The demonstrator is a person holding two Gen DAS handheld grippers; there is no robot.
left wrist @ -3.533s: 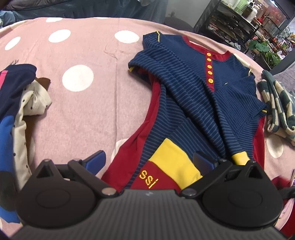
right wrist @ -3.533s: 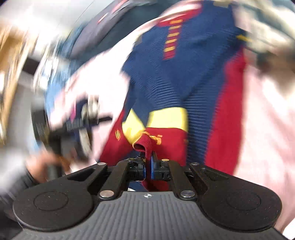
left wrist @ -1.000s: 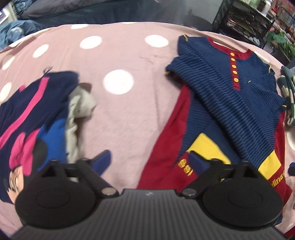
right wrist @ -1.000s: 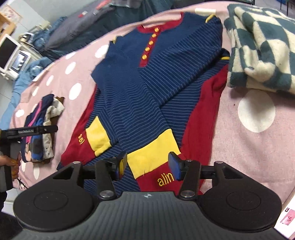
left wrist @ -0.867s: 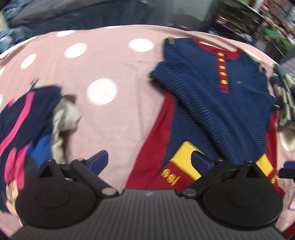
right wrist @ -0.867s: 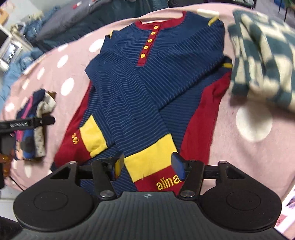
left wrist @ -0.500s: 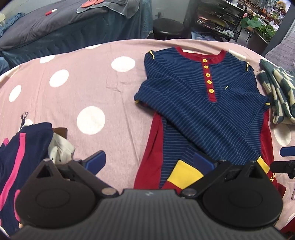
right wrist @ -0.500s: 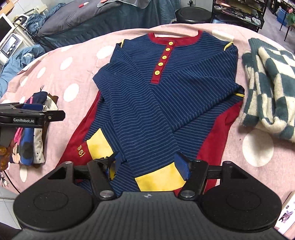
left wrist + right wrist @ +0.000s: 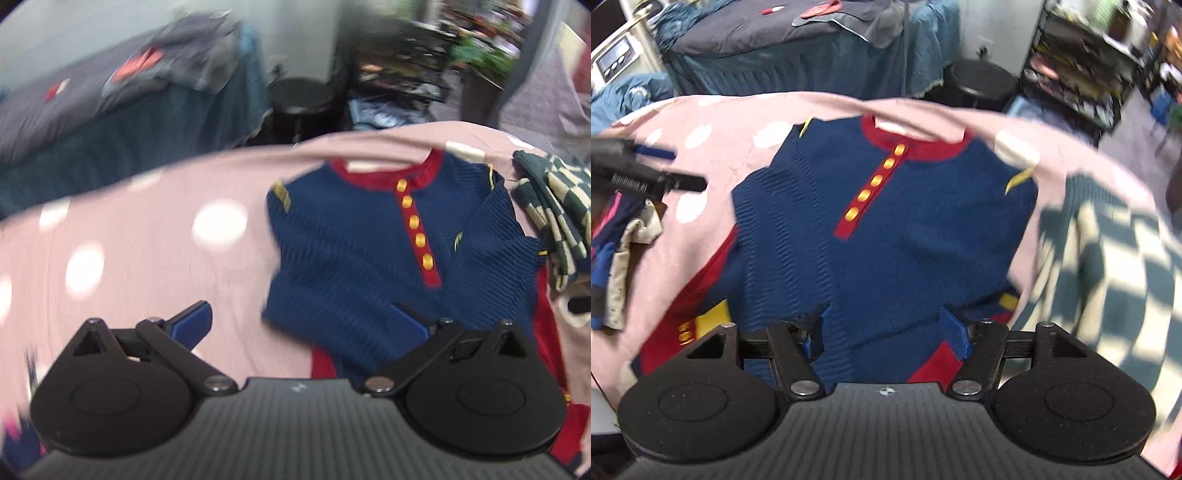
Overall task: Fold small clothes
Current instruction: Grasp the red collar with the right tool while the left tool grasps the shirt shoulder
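Both sets of tongs hang spread and empty. The shirt lies flat on the pink dotted surface, collar at frame top, hem toward the right tongs; the left tongs sit off its left edge.

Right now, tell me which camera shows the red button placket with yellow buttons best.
Right wrist view: the red button placket with yellow buttons lies near centre, five buttons countable. The left wrist view shows the placket too, but off to the right and blurrier.
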